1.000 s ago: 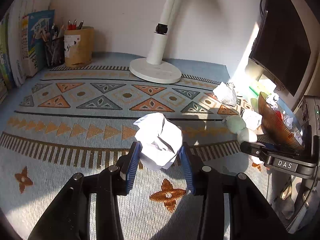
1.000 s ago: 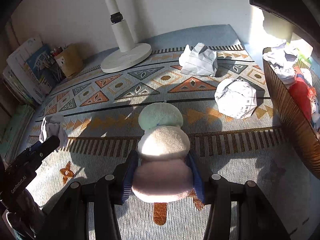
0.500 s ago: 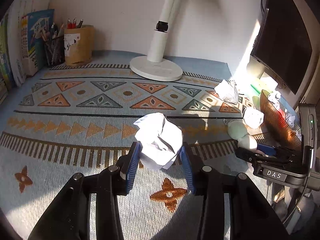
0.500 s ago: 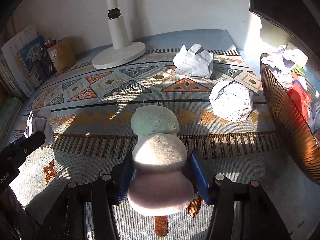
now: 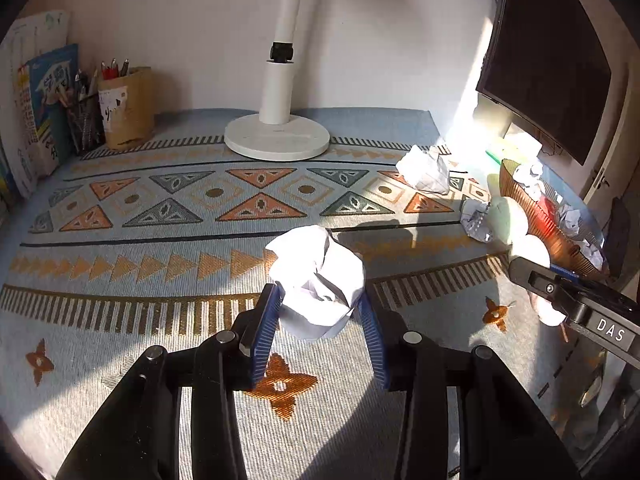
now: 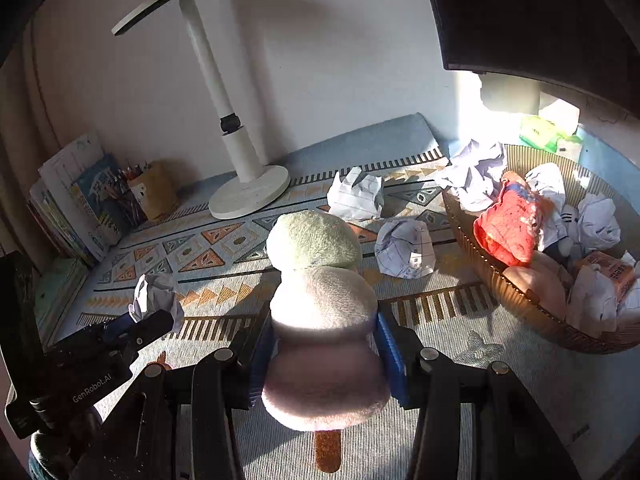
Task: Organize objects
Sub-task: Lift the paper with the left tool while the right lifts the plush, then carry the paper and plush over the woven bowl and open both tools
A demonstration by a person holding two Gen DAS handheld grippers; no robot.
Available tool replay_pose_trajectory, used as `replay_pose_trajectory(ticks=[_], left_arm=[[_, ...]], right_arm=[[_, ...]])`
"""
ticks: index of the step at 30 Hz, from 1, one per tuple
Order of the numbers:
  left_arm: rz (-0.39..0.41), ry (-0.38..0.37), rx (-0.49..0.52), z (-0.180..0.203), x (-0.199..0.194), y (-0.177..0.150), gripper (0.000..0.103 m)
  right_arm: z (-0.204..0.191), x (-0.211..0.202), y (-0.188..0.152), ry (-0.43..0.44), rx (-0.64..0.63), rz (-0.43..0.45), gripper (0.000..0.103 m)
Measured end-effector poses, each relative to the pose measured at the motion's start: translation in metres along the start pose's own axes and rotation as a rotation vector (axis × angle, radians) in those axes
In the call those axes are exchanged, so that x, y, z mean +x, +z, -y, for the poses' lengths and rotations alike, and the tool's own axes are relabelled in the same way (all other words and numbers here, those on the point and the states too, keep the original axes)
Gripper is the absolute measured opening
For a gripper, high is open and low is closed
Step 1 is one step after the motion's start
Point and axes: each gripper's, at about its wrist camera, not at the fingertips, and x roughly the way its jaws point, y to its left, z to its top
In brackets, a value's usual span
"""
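I had the left gripper [image 5: 320, 316] clenched on a crumpled paper ball [image 5: 318, 280] and the right gripper [image 6: 324, 344] grasping the plush ice-cream toy [image 6: 320, 304], both lifted off the desk [image 5: 160, 240], presumably bound for the wicker basket [image 6: 520, 304].

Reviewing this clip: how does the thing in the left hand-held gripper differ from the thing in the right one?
The left hand-held gripper holds a crumpled paper ball; the right hand-held gripper holds a plush dango skewer. The paper ball is white, creased and angular, while the plush is fuzzy and rounded, with green, cream and pink balls on a brown stick. The paper ball is one small lump; the plush is longer, reaching well past the pads. Both are clamped between blue pads above the patterned mat.
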Motion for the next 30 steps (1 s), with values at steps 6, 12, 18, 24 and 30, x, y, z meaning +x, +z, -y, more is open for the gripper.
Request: replay_pose_trajectory(ticks=[6, 12, 18, 24, 30], left_arm=[[0.088, -0.192, 0.122, 0.092, -0.018, 0.047, 0.038], [0.109, -0.351, 0.201, 0.173, 0.003, 0.109, 0.038], [0.075, -0.404, 0.244, 0.224, 0.042, 0.136, 0.038], [-0.046, -0.49, 0.236, 0.239, 0.079, 0.137, 0.067], [-0.043, -0.532, 0.135, 0.204, 0.06, 0.134, 0.073]], right_arm=[[0.046, -0.068, 0.05, -0.137, 0.071, 0.188, 0.047], [0.099, -0.081, 0.08, -0.286, 0.19, 0.243, 0.047], [0.139, -0.065, 0.094, -0.35, 0.281, 0.204, 0.047], [0.16, -0.039, 0.091, -0.428, 0.245, 0.085, 0.065], [0.14, -0.057, 0.086, -0.347, 0.227, 0.128, 0.065]])
